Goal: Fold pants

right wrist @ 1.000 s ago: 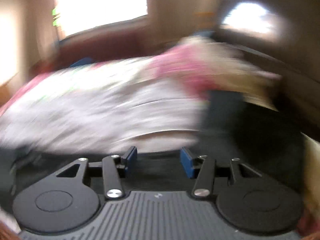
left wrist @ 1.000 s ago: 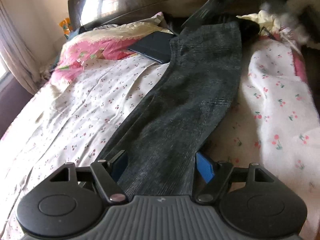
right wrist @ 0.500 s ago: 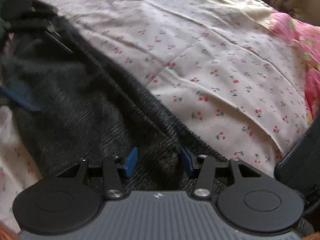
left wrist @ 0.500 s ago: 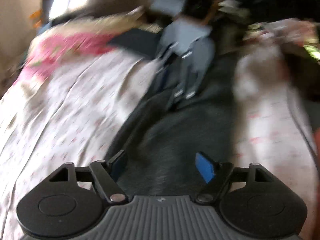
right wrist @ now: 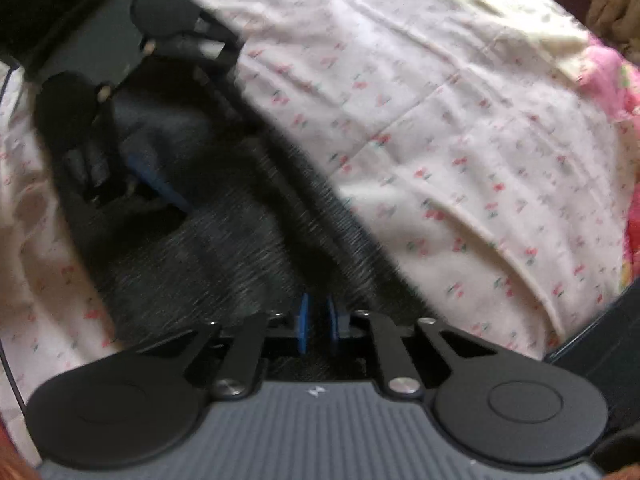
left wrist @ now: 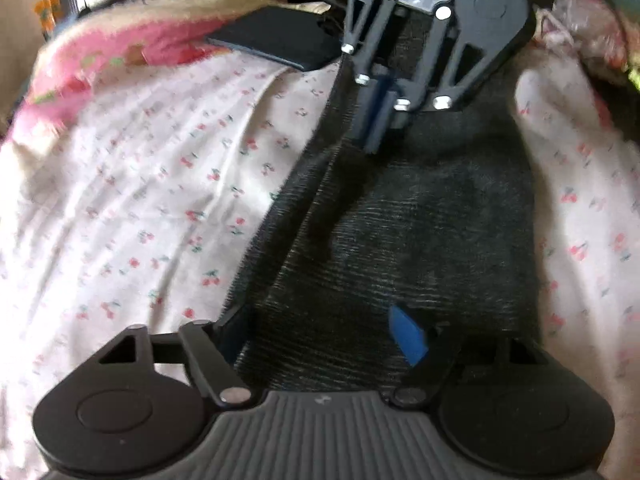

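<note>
Dark grey checked pants [left wrist: 400,232] lie lengthwise on a cherry-print bedsheet [left wrist: 152,184]. My left gripper [left wrist: 320,332] is open, its fingers straddling the near end of the pants. My right gripper [left wrist: 374,120] reaches in from the far end and is shut on a raised fold of the pants. In the right wrist view its blue pads [right wrist: 305,322] pinch the dark fabric [right wrist: 224,256], and the left gripper [right wrist: 132,152] shows at the upper left, blurred.
A dark flat notebook-like object [left wrist: 276,38] lies on the bed by the far end of the pants. A pink floral blanket [left wrist: 100,60] is bunched at the far left. White cherry-print bedding [left wrist: 584,208] is piled on the right.
My right gripper came in over the far part of the pants and closed on the fabric. The left gripper stayed open at the near end, moving forward slightly.
</note>
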Demonstrator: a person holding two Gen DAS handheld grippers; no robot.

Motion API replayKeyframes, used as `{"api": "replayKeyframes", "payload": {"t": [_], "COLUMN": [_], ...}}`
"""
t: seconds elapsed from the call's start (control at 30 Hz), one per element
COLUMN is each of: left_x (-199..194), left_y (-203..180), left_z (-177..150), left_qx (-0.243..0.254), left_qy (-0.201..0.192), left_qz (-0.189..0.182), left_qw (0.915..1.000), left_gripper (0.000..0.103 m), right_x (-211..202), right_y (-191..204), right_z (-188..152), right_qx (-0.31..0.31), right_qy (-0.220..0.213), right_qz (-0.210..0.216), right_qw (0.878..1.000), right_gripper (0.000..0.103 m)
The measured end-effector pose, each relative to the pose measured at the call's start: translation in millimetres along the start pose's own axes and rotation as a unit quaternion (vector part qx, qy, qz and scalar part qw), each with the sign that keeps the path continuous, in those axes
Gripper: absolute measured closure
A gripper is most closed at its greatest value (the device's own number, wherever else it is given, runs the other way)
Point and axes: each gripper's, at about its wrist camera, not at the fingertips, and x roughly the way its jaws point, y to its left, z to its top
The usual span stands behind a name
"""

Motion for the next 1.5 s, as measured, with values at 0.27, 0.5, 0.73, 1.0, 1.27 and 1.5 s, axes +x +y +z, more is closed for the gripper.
{"api": "replayKeyframes", "payload": {"t": [0.27,0.5,0.73,1.0,1.27,1.5], "left_x": [-9.5,-18.0,-22.7,-1.1,-11.6,4.3], "left_y": [6.8,0.5,-2.6,-10.6,5.3,-2.8], "left_z": [0.1,0.1,-1.2,2.3,8.4,2.2], "left_qx": [0.0,0.017,0.021,0.056,0.027,0.045], "left_qy": [0.014,0.009,0.002,-0.006,-0.017,0.006], "left_qz": [-0.045,-0.071,-0.066,0.024,0.066,0.087], "left_qw": [0.9989,0.9973,0.9976,0.9981,0.9973,0.9952], "left_gripper": [0.03,0.034,0.035,0.034,0.077,0.075], "right_x": [26.6,19.2,46.9,25.8,17.4,39.2], "right_y": [-5.2,11.7,25.1,33.5,22.5,6.3], "right_z": [25.1,34.4,48.6,55.0,71.9,55.4], "right_qx": [-0.032,-0.085,-0.126,-0.081,-0.053,0.01], "right_qy": [-0.01,-0.013,0.012,0.001,-0.034,-0.04], "right_qz": [0.025,0.054,0.06,0.046,-0.004,-0.037], "right_qw": [0.999,0.995,0.99,0.996,0.998,0.998], "right_gripper": [0.069,0.068,0.065,0.1,0.1,0.069]}}
